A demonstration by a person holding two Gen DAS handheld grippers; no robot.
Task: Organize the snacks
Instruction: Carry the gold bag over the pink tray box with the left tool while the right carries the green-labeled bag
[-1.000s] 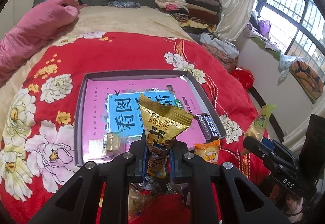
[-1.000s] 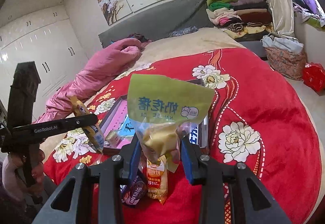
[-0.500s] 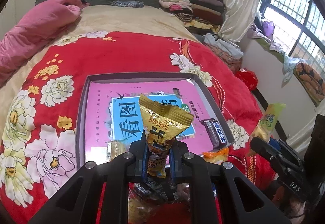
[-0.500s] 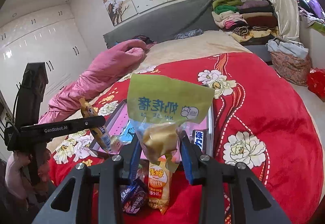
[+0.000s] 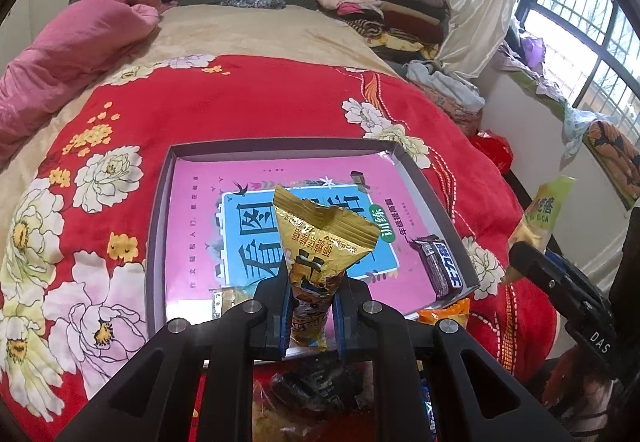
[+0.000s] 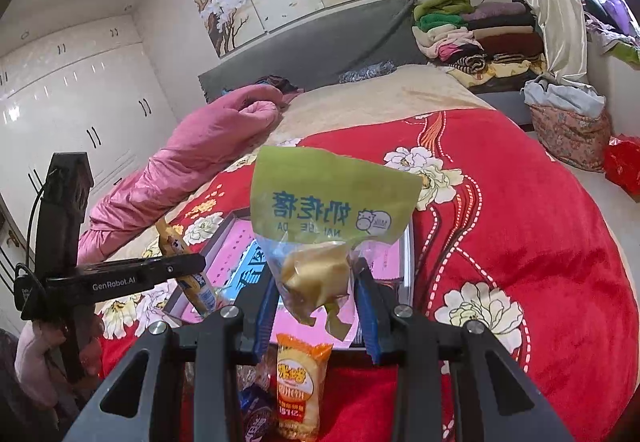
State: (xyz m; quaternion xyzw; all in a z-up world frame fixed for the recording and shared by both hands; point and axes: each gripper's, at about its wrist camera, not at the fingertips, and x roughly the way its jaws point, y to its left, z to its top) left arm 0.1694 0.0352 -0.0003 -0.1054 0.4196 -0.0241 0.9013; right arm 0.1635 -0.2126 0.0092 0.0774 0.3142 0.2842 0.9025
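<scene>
The left gripper point(image 5: 310, 316) has its jaws clamped on a crinkled gold foil snack packet point(image 5: 320, 242), which stands upright between the blue pads above the near edge of a shallow grey rectangular box point(image 5: 158, 217). The box lies on a red floral blanket point(image 5: 240, 97) covering the bed. Inside the box, a pink and blue printed booklet point(image 5: 200, 226) lines the floor, a dark purple wrapped chocolate bar point(image 5: 440, 268) rests against the right wall, and a small gold foil-wrapped piece point(image 5: 228, 298) sits at the near edge.

The right gripper point(image 6: 316, 296) has its jaws closed on a clear plastic bag with a green printed header point(image 6: 332, 201), containing a pale yellow piece. The bag is held above the box's near right corner. An orange wrapped snack point(image 6: 300, 382) lies on the blanket below the right gripper, outside the box.
</scene>
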